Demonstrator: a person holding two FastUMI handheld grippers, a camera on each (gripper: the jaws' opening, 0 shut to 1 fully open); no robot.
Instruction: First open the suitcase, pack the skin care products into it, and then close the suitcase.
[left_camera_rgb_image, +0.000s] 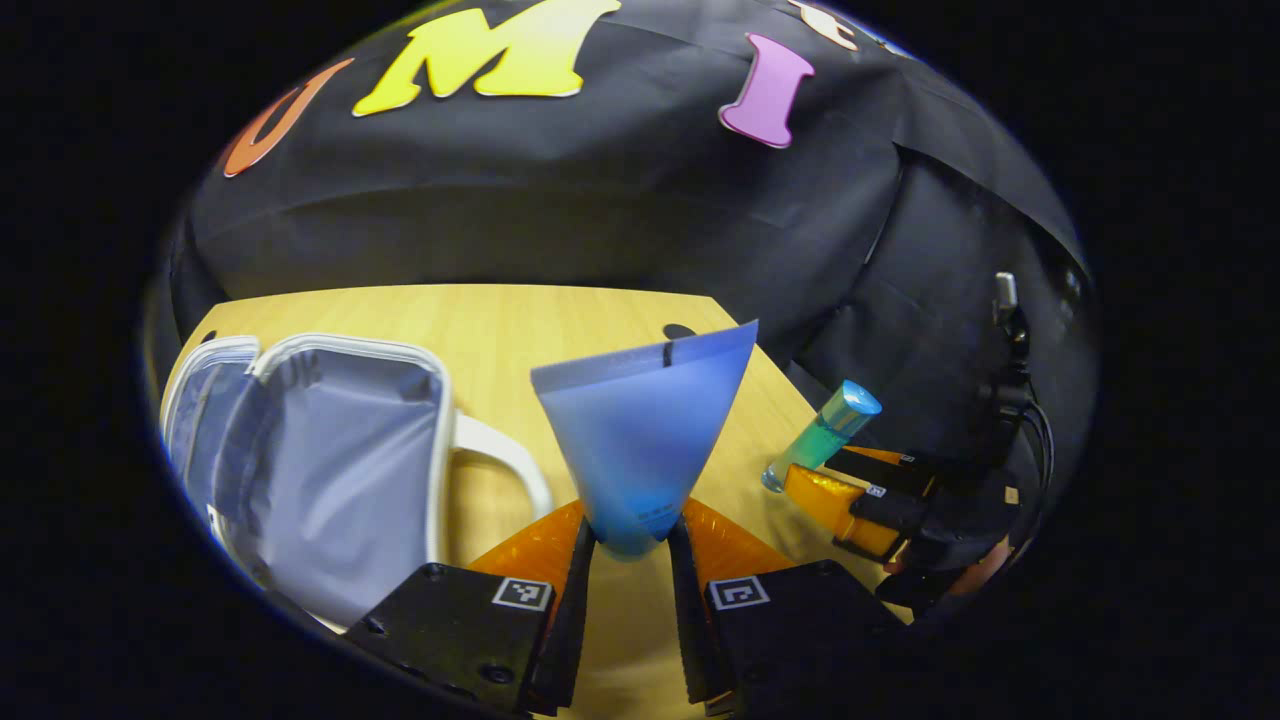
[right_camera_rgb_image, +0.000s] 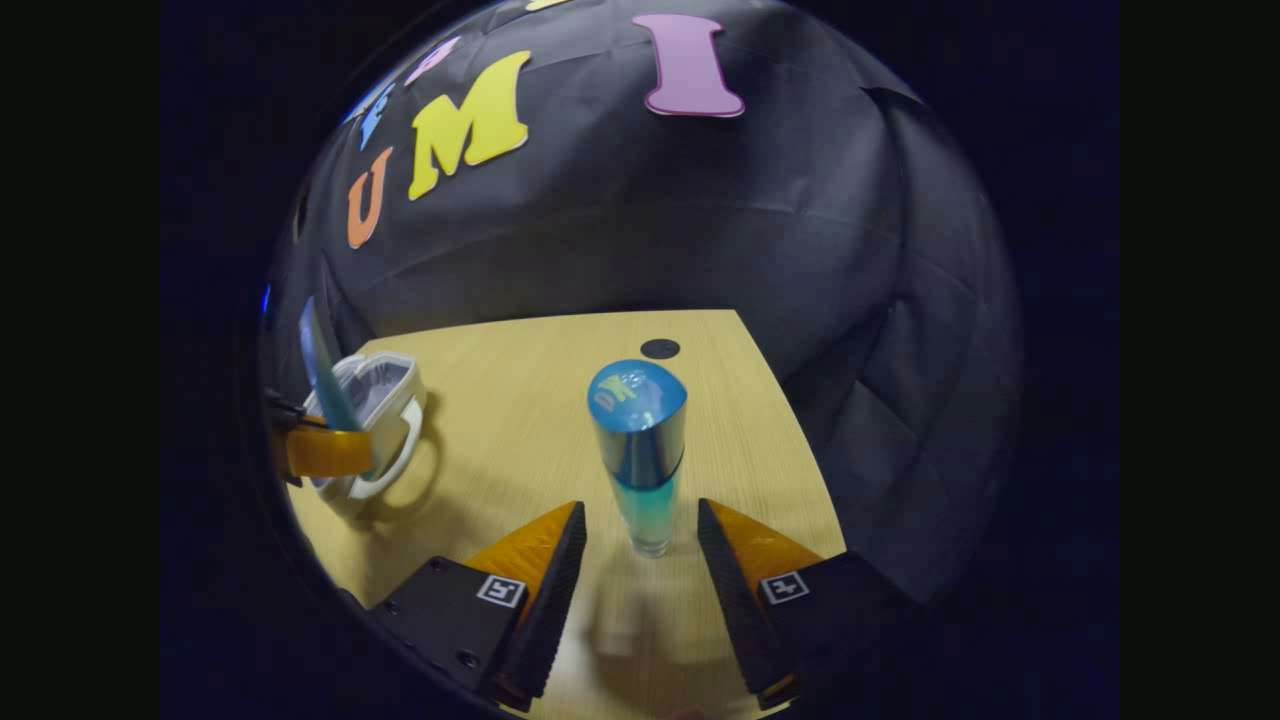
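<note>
Already unzipped, the small white-trimmed suitcase lies open on the wooden table at about nine o'clock in the left gripper view, its pale lining facing up and its white handle pointing toward the gripper. At six o'clock the left gripper pinches the narrow cap end of a blue skin care tube between both fingers, the tube's long axis running up and away so that its flat crimped end fans out at twelve o'clock. The case therefore sits to the left of the held tube and close by, so the left hand looks the nearer one for the drop; I judge the next move a short swing toward nine o'clock over the open lining. Farther right, at three o'clock, the teal bottle with a blue cap shows at the other gripper. In the right gripper view that bottle stands between the fingers of the right gripper, whose jaws sit apart with gaps on both sides, not gripping, and the suitcase lies well off at nine o'clock.
</note>
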